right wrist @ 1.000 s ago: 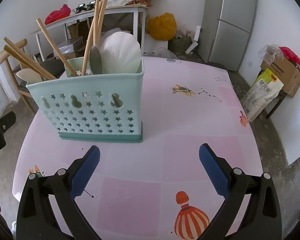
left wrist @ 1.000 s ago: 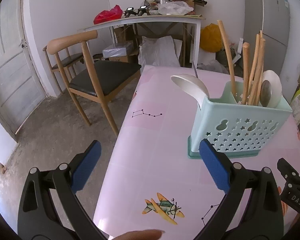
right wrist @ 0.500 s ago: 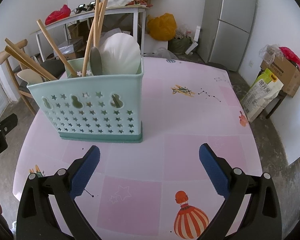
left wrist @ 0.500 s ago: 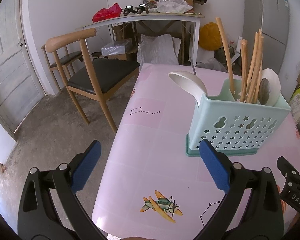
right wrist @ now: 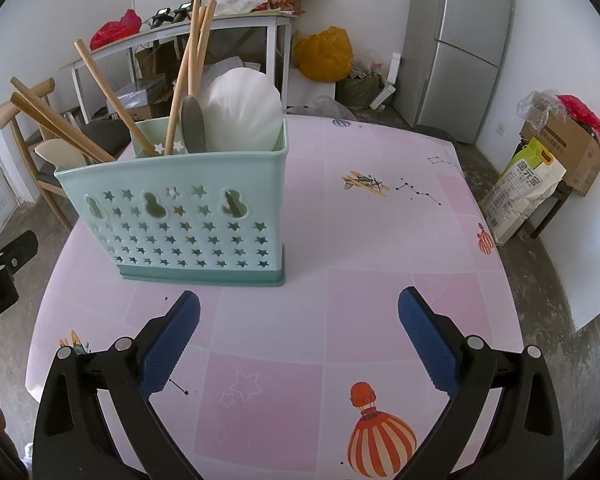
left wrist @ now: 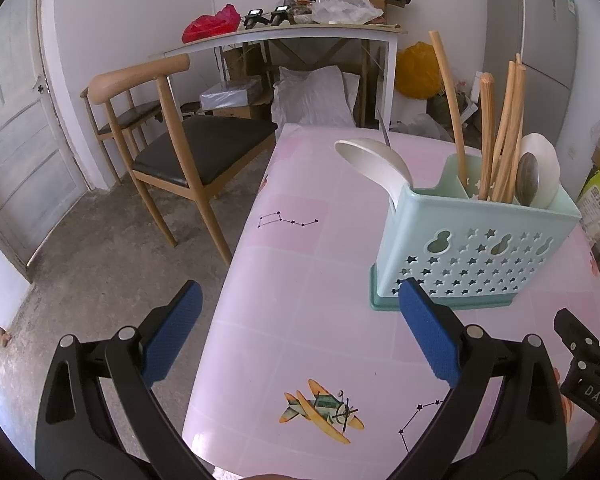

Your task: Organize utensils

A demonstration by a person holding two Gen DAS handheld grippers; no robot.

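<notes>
A mint-green utensil holder (left wrist: 476,252) (right wrist: 188,216) with star cut-outs stands upright on the pink table (left wrist: 308,288) (right wrist: 380,248). Inside it stand several wooden sticks (left wrist: 500,128) (right wrist: 188,60), a white ladle (left wrist: 376,164) leaning out to the left, a white shell-shaped scoop (right wrist: 242,110) and a grey-green spoon (right wrist: 194,120). My left gripper (left wrist: 298,324) hovers open at the table's near left edge, nothing between its blue pads. My right gripper (right wrist: 300,328) is open too, in front of the holder and a little to its right, holding nothing.
A wooden chair (left wrist: 180,144) stands left of the table. Behind it is a cluttered white desk (left wrist: 300,36), and a grey fridge (right wrist: 460,48) at the back right. A cardboard box (right wrist: 568,148) and a sack (right wrist: 520,188) sit on the floor right of the table.
The left gripper has drawn back slightly from the holder, and the fingertip at the bottom edge has dropped almost out of view. The right view is almost unchanged. Both grippers stay open.
</notes>
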